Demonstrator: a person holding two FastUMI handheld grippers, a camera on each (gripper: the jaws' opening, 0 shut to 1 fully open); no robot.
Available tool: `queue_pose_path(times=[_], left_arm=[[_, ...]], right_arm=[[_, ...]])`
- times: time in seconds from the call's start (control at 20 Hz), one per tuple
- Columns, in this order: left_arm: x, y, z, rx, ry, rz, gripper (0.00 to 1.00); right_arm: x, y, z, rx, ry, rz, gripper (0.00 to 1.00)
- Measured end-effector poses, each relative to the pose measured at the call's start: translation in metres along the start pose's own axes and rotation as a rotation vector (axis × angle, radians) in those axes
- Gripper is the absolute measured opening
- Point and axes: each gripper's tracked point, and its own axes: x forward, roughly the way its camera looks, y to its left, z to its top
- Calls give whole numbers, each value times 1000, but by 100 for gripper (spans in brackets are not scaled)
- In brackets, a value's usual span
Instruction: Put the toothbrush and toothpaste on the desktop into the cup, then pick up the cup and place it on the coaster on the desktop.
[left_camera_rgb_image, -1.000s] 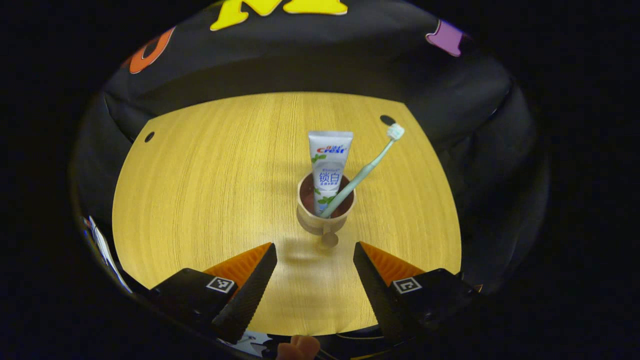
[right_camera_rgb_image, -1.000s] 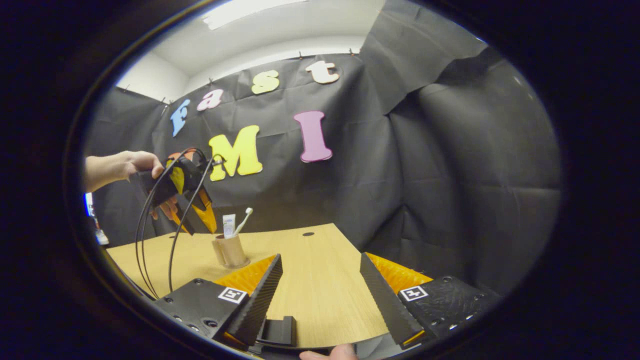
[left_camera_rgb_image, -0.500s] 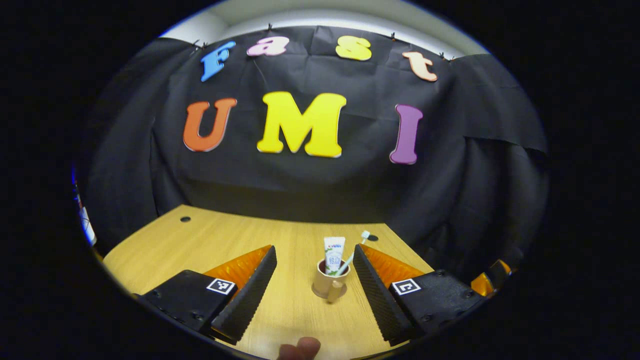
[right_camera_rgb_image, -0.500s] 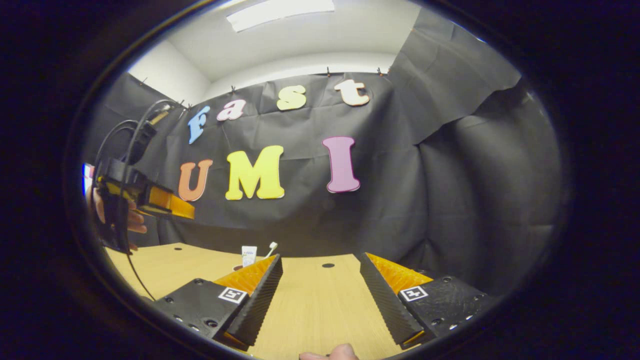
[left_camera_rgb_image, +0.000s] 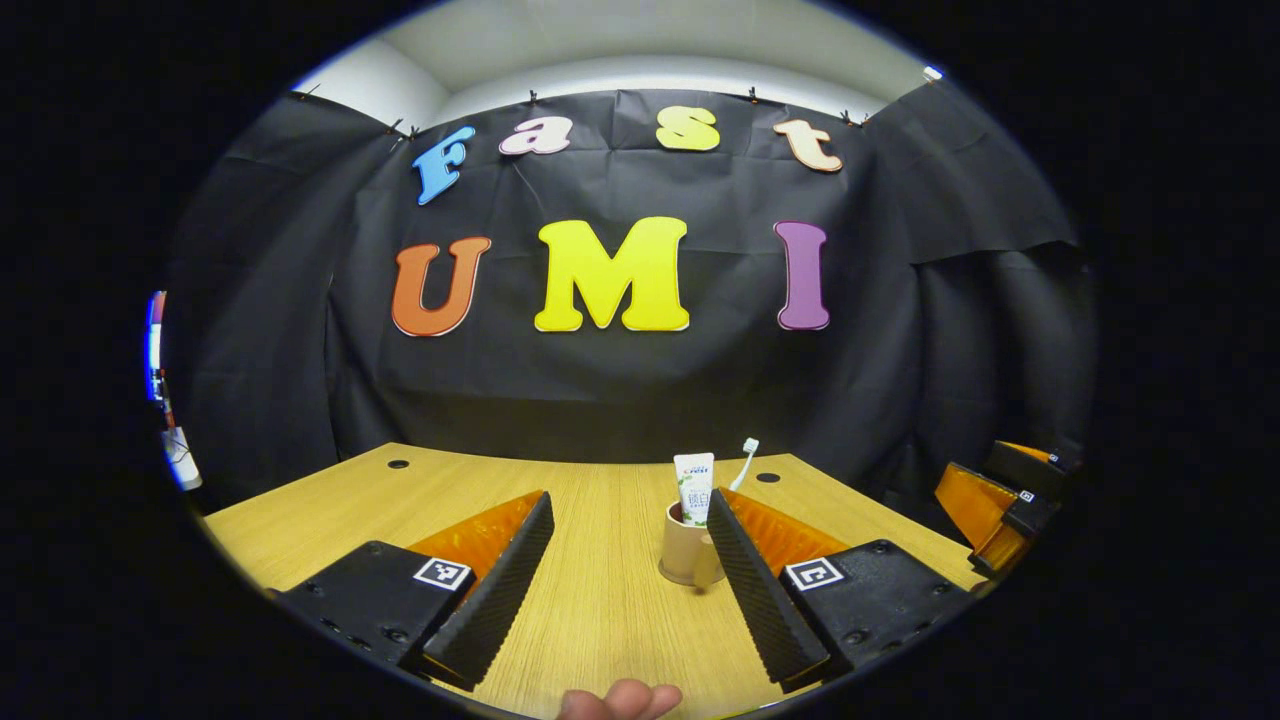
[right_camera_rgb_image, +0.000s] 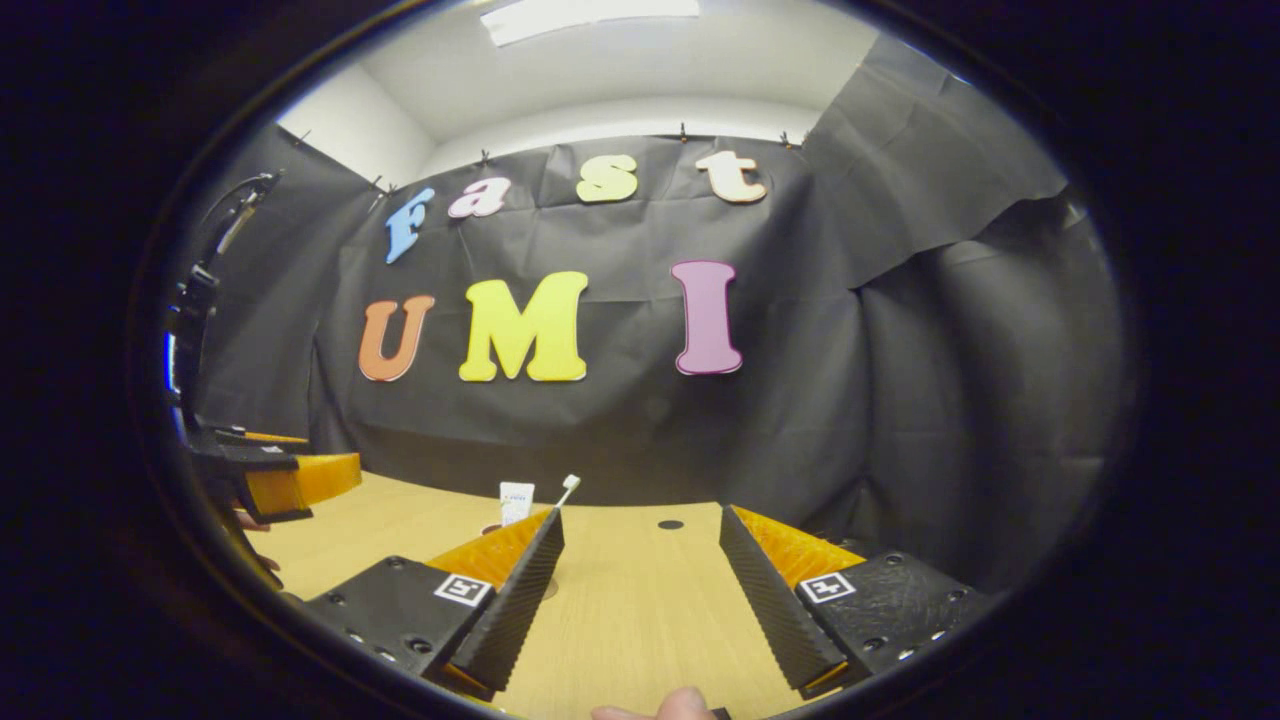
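Toothbrush (left_camera_rgb_image: 746, 458) and toothpaste (left_camera_rgb_image: 693, 484) stand in the cup (left_camera_rgb_image: 682, 545) at one o'clock; coaster unseen; both hand-held grippers (left_camera_rgb_image: 628, 580) (right_camera_rgb_image: 640, 590) wide.

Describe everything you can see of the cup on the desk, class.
The cup is a tan, matte mug standing upright on the wooden desk, with a small handle facing the left gripper view. A toothpaste tube and a toothbrush stand in it, the brush leaning right. No gripper touches it. Whether a coaster lies beneath cannot be told.

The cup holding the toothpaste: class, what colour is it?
Light tan or beige: the cup shows best in the left gripper view, standing on the wooden desktop.
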Motion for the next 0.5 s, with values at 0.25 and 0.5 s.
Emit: queue_pose_path(times=[0.25, 0.5], left_arm=[[-2, -4, 5, 8, -58, -19, 98], [-1, -2, -1, -14, -64, -14, 98]], right_arm=[[3, 6, 7, -45, -22, -8, 92], [5, 6, 11, -46, -22, 3, 96]])
